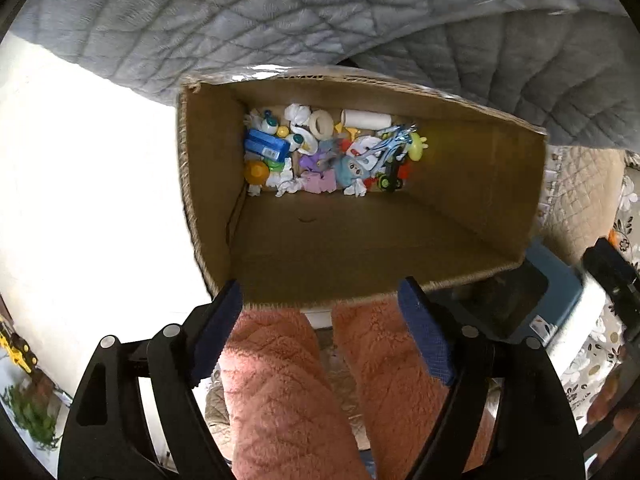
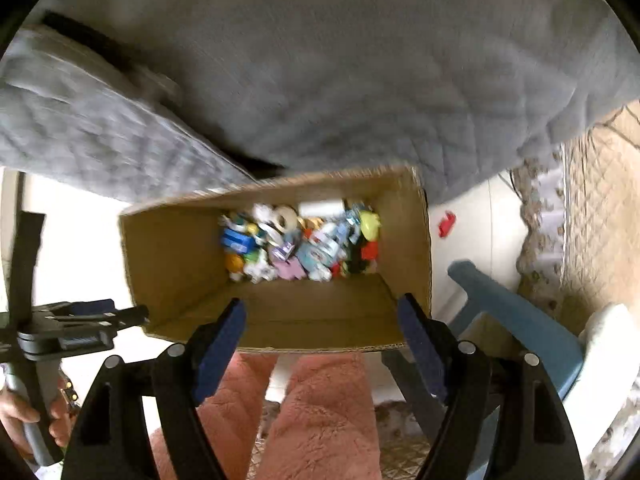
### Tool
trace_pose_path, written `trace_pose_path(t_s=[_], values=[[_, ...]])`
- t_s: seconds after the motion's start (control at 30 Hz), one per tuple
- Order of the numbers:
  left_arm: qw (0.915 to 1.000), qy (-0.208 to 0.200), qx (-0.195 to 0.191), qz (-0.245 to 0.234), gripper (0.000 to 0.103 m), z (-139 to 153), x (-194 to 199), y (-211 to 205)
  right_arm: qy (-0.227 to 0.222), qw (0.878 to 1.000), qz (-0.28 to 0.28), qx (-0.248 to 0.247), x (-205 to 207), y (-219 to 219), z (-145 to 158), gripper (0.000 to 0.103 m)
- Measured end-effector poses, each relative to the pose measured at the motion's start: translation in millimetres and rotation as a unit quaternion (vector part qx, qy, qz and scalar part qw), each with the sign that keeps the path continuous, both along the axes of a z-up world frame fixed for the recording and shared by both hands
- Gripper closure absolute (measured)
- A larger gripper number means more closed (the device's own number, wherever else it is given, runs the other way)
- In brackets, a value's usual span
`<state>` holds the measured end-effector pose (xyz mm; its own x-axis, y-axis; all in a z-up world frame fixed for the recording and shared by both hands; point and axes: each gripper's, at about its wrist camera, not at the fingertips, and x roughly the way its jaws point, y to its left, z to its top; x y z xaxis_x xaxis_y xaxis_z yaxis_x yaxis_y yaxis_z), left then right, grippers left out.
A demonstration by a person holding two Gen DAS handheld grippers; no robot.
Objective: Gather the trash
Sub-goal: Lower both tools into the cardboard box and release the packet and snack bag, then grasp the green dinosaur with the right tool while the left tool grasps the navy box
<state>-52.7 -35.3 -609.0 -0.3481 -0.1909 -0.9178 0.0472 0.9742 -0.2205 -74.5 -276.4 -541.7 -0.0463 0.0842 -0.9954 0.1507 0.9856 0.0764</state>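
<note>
**Cardboard box already heaped with trash, both grippers open above it**

Cardboard fills the middle of both views: an open box (image 1: 360, 240) standing on a pale floor below a grey quilted cover (image 1: 280, 20). The collected trash (image 1: 332, 156) lies piled against the far end of the box floor, in the upper centre of the frame: crumpled white tissues, a blue packet (image 1: 266, 148), a tape roll (image 1: 321, 125), a white tube, small plastic toys. The nearer half of the box floor is bare.

The left gripper (image 1: 320, 328) hangs over the near rim with its jaws spread wide and nothing between them; only the person's pink fleece legs (image 1: 280, 392) show behind the pads. The right gripper (image 2: 322, 340) is likewise wide open and empty above the same rim. Its view is motion-blurred, so small items there are hard to name.

One red piece (image 2: 447, 224) lies on the floor right of the box, outside it; it may be a leftover, though blur leaves that unsure.

Risks, as I judge them: a gripper reaching for that piece could knock the box wall and shift the box, and the two grippers, held close together, could collide. A blue stool (image 2: 516, 320) at lower right narrows the path.
</note>
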Motion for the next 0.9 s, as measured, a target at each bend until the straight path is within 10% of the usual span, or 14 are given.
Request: trace_pose_path(t_s=[0.23, 0.4, 0.6, 0.9], values=[[0.9931, -0.114, -0.020, -0.019, 0.018, 121.3, -15.4, 11.7, -0.169, 0.984, 0.043, 0.037, 26.2, 16.3, 160.8, 0.024], [0.9784, -0.202, -0.043, -0.009, 0.016, 202.8, -24.6, 14.3, -0.336, 0.938, 0.086, 0.004, 81.3, 24.4, 274.1, 0.006], [0.9556, -0.289, -0.055, 0.005, 0.016, 264.2, -28.7, 25.5, -0.370, 0.921, 0.115, -0.032, 194.5, 26.6, 301.2, 0.006], [0.9499, -0.308, -0.028, 0.045, 0.016, 282.3, -36.8, 47.7, -0.283, 0.948, 0.106, -0.096, 336.3, 43.3, 246.7, 0.006]])
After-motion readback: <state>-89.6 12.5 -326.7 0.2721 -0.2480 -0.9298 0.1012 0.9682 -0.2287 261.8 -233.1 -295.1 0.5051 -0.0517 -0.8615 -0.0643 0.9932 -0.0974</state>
